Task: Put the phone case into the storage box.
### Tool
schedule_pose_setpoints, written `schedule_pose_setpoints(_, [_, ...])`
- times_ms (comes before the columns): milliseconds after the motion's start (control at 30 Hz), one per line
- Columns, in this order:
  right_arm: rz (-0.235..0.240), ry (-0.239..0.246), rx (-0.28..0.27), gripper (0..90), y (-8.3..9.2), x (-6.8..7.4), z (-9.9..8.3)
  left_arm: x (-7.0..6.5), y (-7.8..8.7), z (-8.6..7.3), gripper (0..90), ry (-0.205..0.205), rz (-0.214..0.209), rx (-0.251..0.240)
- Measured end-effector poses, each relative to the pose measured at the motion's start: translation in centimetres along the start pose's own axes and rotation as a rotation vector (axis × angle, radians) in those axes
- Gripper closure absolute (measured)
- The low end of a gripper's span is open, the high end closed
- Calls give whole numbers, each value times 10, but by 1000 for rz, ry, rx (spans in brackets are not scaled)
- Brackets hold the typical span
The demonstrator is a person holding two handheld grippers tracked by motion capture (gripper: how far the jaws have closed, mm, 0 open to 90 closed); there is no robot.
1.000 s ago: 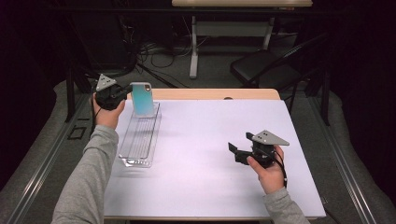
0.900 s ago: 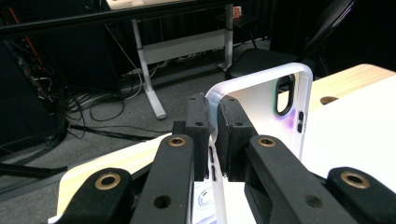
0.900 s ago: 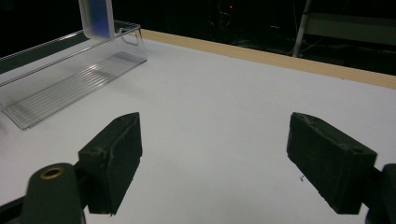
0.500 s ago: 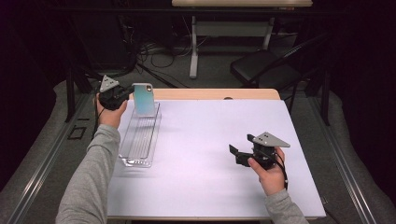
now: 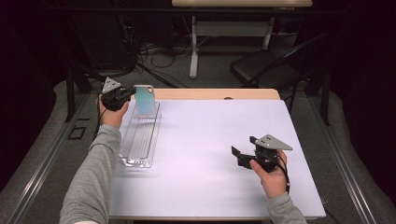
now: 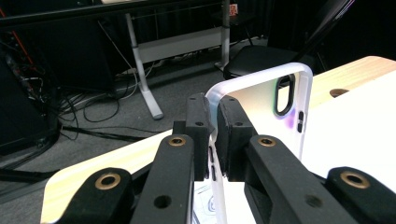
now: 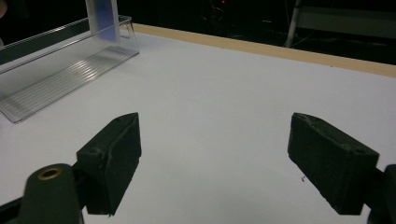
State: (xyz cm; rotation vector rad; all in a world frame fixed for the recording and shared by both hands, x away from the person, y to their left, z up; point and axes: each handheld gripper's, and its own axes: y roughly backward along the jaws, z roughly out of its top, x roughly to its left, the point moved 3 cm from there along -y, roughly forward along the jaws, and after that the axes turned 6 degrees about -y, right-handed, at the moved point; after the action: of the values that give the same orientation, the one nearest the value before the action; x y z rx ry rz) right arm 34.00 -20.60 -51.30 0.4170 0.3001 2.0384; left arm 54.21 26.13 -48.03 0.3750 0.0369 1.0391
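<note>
We hold a translucent phone case (image 6: 261,102) upright over the far end of a clear tray (image 5: 140,140), at the table's (image 5: 215,154) far left. It looks light, thin and flexible, with a slick surface, so we judge it could bend or slip. Our left gripper (image 6: 215,135) is clamped on its side edge; a grip there, near the rim, seems best. Our right gripper (image 7: 215,163) rests unclenched and empty above the white tabletop, well apart from the tray.
</note>
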Motion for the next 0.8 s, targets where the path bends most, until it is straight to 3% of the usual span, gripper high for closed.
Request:
schedule_pose_setpoints(400, [-17, 1, -1, 174, 6, -1, -4, 2, -7, -7, 841, -2, -9, 7])
schedule_pose_setpoints(800, [-24, 1, 3, 174, 8, -1, -5, 5, -10, -9, 841, 8, -15, -16])
